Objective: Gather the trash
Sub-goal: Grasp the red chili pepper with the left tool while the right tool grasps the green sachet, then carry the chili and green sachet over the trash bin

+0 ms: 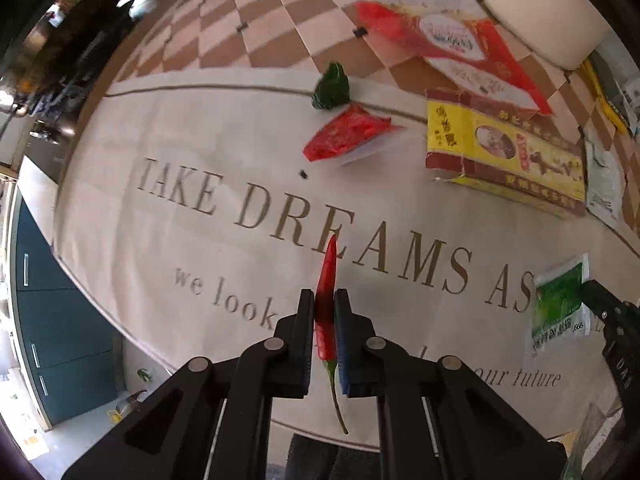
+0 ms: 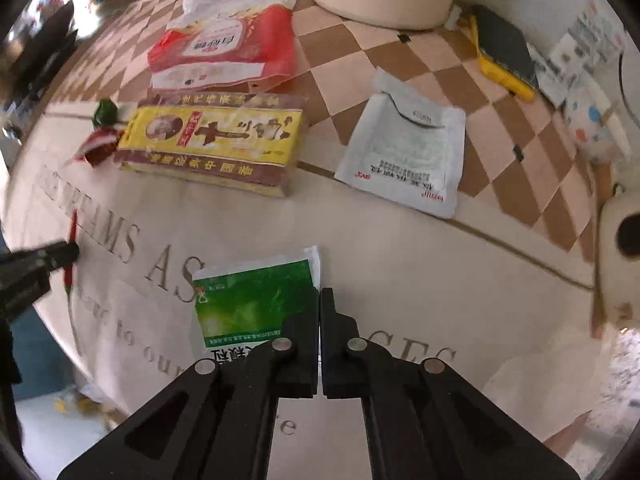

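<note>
Pickup is the step in hand: both tools are clamped on trash, and lifting clear comes next, I judge. The left gripper (image 1: 325, 312) has its jaws closed on a slim red chilli pepper (image 1: 327, 280) lying across the printed cream tabletop (image 1: 160, 128). The right gripper (image 2: 320, 320) is fully closed, pinching the right edge of a green-and-white foil sachet (image 2: 256, 300). Beyond the sachet lie a flattened yellow-and-brown carton (image 2: 212, 140), a white pouch (image 2: 404, 152), then a red-and-white plastic bag (image 2: 224, 40).

Home kitchen/dining spot: printed tablecloth (image 1: 160, 140), teal cabinets (image 1: 60, 320), food packets (image 2: 212, 140) w/ chilli (image 1: 327, 300).
</note>
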`<state>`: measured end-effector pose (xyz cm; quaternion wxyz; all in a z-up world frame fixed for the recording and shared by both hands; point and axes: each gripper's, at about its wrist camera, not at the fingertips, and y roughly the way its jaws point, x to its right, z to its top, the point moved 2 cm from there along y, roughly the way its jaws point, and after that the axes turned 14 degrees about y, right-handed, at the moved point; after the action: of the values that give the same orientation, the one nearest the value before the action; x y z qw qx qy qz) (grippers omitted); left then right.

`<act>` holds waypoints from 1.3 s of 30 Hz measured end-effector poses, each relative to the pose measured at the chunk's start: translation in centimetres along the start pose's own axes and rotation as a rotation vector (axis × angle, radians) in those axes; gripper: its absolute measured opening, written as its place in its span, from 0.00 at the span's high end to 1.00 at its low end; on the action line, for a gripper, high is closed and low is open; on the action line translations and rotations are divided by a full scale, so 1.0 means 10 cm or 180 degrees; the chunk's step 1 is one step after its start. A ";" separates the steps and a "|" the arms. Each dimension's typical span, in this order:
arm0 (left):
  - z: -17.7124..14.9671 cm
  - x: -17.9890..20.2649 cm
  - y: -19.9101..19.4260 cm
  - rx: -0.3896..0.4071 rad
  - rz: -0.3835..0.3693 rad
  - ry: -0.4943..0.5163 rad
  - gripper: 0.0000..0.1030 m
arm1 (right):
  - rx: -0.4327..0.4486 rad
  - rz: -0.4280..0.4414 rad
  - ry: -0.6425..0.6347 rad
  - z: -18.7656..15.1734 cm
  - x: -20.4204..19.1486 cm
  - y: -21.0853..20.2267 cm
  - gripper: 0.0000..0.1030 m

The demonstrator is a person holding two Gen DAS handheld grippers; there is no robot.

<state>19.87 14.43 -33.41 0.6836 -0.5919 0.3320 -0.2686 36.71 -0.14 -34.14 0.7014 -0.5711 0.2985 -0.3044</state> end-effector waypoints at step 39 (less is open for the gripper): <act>-3.97 -3.49 -0.25 0.0359 0.0212 -0.2542 0.93 | 0.0226 0.1025 -0.1593 -2.08 -3.68 -1.09 1.00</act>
<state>-32.89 15.47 -29.35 0.7986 -0.6001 0.0441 -0.0130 -3.63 13.47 -24.36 0.8120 -0.5488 0.1924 -0.0492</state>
